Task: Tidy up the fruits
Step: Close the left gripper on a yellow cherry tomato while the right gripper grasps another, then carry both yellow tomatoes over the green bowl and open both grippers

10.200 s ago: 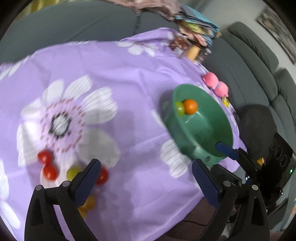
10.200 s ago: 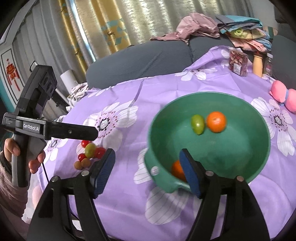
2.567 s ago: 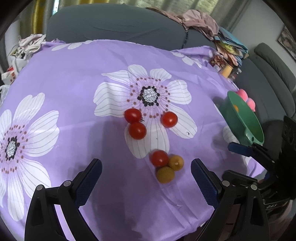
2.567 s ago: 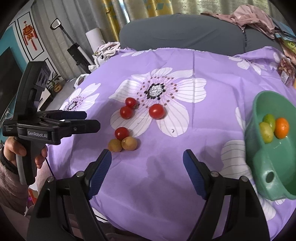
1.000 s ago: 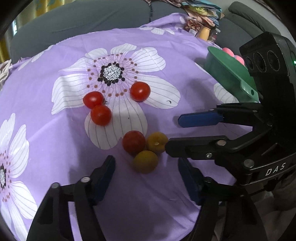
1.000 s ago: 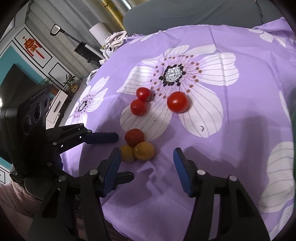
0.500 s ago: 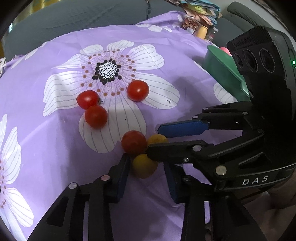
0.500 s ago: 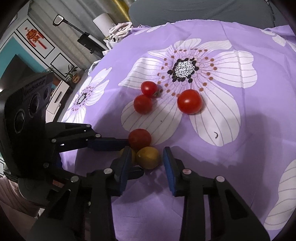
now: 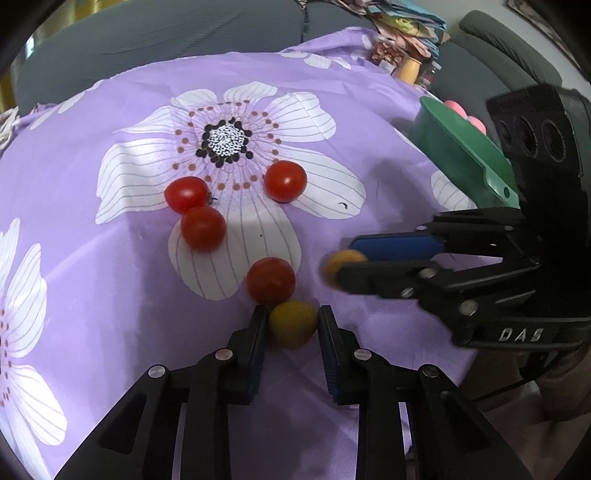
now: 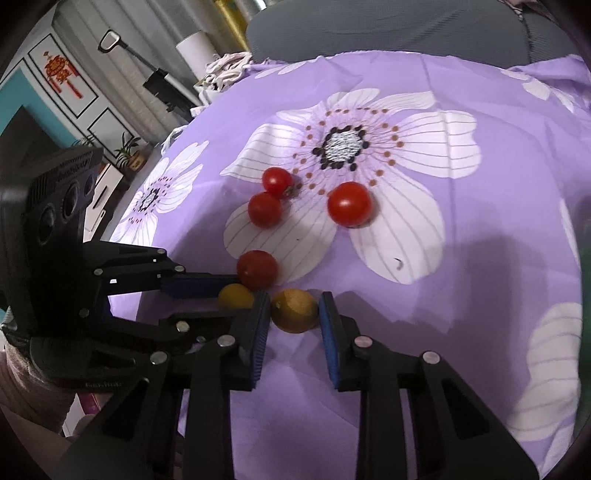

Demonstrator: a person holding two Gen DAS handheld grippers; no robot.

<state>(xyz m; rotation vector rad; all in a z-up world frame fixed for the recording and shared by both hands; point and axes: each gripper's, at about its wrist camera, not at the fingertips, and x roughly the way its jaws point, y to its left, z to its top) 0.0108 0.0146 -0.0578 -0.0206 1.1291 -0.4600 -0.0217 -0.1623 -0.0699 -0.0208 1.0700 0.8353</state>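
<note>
Purple flowered cloth covers the bench. Each yellow tomato should be lifted straight up with a gentle squeeze, clear of the red tomato (image 9: pixel 270 280) just beside. One yellow tomato (image 9: pixel 292 324) sits clamped in the left gripper's (image 9: pixel 291 325) jaws; the other yellow tomato (image 10: pixel 294 310) is clamped by the right gripper (image 10: pixel 294 314). The green bowl (image 9: pixel 461 158) stands well apart.

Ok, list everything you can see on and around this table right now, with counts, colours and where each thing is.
red tomatoes: four, red, on the flower print, loose
yellow tomatoes: two, yellow, near edge, one in each gripper
bowl: one, green, right of the tomatoes
tablecloth: one, purple with white flowers, over the table
sofa: grey, behind the table
pink toy: behind the bowl
left gripper: black, blue pads, shut on a yellow tomato
right gripper: same, shut on the other
</note>
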